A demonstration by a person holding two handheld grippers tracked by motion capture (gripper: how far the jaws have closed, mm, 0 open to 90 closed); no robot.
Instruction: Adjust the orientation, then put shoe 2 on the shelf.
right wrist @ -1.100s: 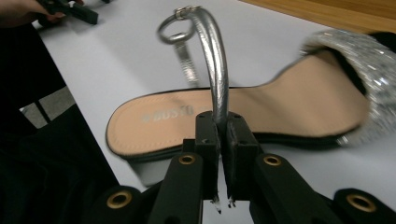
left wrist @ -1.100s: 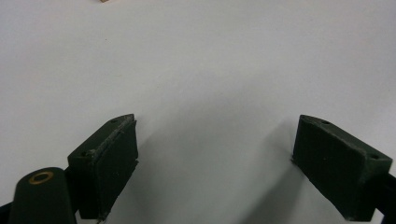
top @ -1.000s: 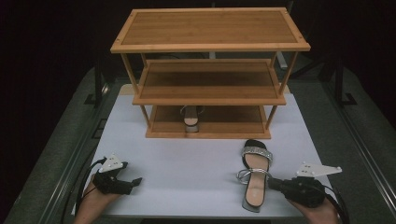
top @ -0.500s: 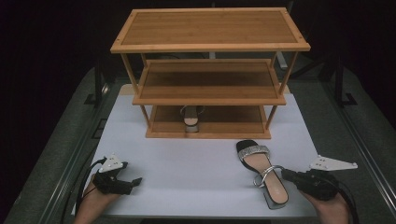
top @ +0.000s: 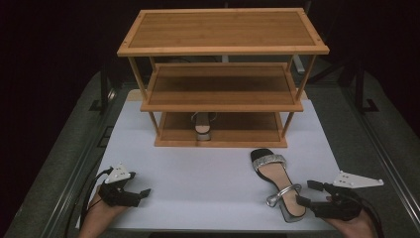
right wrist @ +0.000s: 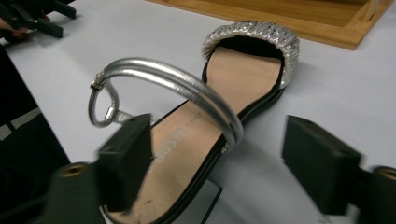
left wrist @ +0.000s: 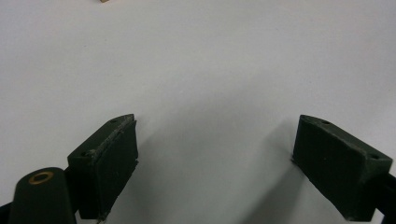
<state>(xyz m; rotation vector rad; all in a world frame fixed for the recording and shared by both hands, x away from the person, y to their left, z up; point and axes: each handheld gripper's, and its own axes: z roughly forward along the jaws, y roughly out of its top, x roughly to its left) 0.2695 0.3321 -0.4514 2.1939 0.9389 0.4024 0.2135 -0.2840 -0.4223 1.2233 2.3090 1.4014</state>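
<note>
A silver-strapped sandal [top: 275, 179] lies on the white table [top: 198, 168] at the front right, toe towards the wooden shoe rack [top: 223, 29]. My right gripper [top: 305, 192] is at its heel. Its jaws have just been opening. In the right gripper view the sandal [right wrist: 243, 79] has its heel and ankle strap between the spread jaws of my right gripper [right wrist: 219, 135], and the pads do not press on it. A second sandal [top: 203, 124] stands on the rack's bottom shelf. My left gripper [top: 142, 193] rests at the front left, and in its own view this left gripper [left wrist: 215, 135] is open over bare table.
The rack has three shelves; the top and middle ones carry nothing. Dark floor and metal rails flank the table on both sides. The rack's bottom edge [right wrist: 299, 28] is just beyond the sandal's toe.
The sandal's heel has swung to the right with my right gripper, leaving the shoe slanted. The right jaws, shut on the heel before, now stand apart. The left gripper has not moved.
</note>
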